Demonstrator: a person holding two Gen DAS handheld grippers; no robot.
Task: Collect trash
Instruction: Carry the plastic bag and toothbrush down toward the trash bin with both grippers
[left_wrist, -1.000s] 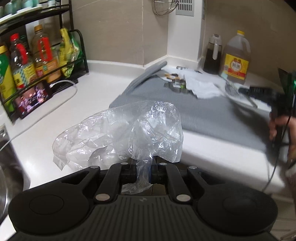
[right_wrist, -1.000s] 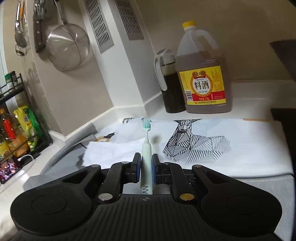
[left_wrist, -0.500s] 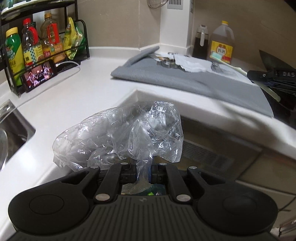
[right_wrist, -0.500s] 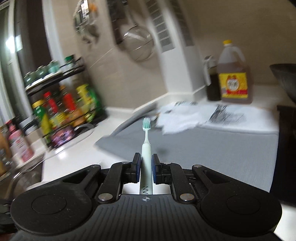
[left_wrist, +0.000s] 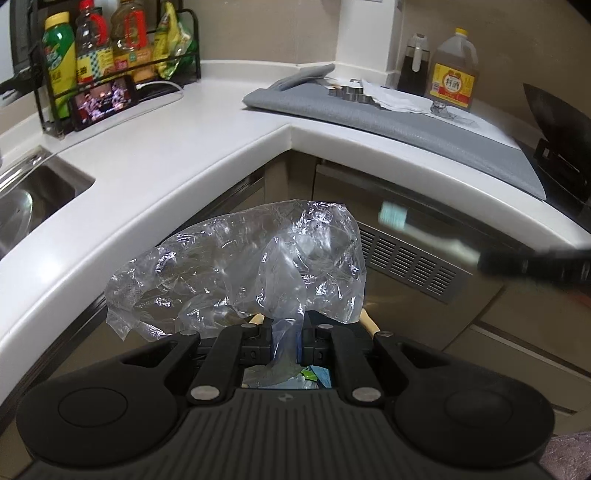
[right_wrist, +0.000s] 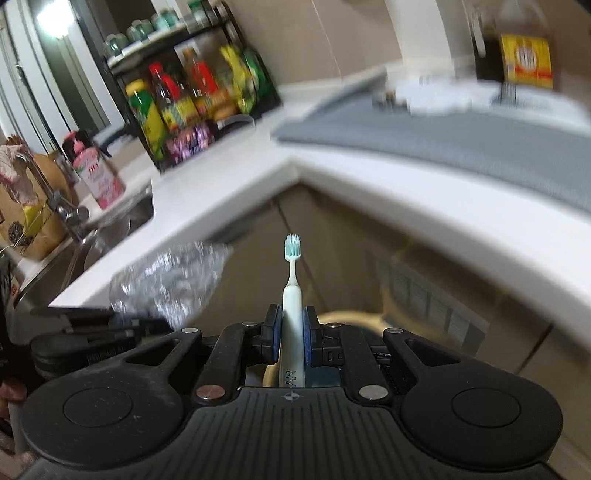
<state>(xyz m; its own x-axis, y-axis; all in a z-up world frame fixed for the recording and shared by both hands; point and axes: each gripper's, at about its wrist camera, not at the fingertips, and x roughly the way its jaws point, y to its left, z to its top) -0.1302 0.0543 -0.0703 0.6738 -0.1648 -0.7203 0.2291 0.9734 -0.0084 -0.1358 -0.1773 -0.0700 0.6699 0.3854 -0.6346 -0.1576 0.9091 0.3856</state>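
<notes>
L gripper (left_wrist: 287, 334): jaws clamped on neck of clear plastic bag (left_wrist: 236, 269), bag puffed out ahead, off the counter (left_wrist: 155, 155) edge.
R gripper (right_wrist: 291, 338): pads pinched on toothbrush (right_wrist: 291, 291) handle, bristles up & forward.
Below: trash bin (right_wrist: 354, 317), tan rim, wrappers seen between L fingers.
Toothbrush vs bag: just right of bag, apart.
Counter: grey mat (left_wrist: 406, 122), oil jug (left_wrist: 454, 74), bottle rack (left_wrist: 110, 55), sink (left_wrist: 33, 192) at left.

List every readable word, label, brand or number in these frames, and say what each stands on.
"料酒": yellow label of the large jug by the back wall.
"生抽", likely: label of a bottle in the rack; small.
"NV"-like letters: toothbrush handle, partly hidden.
Other rack bottle labels, phone screen, pink bottle: too small or blurred to read.
</notes>
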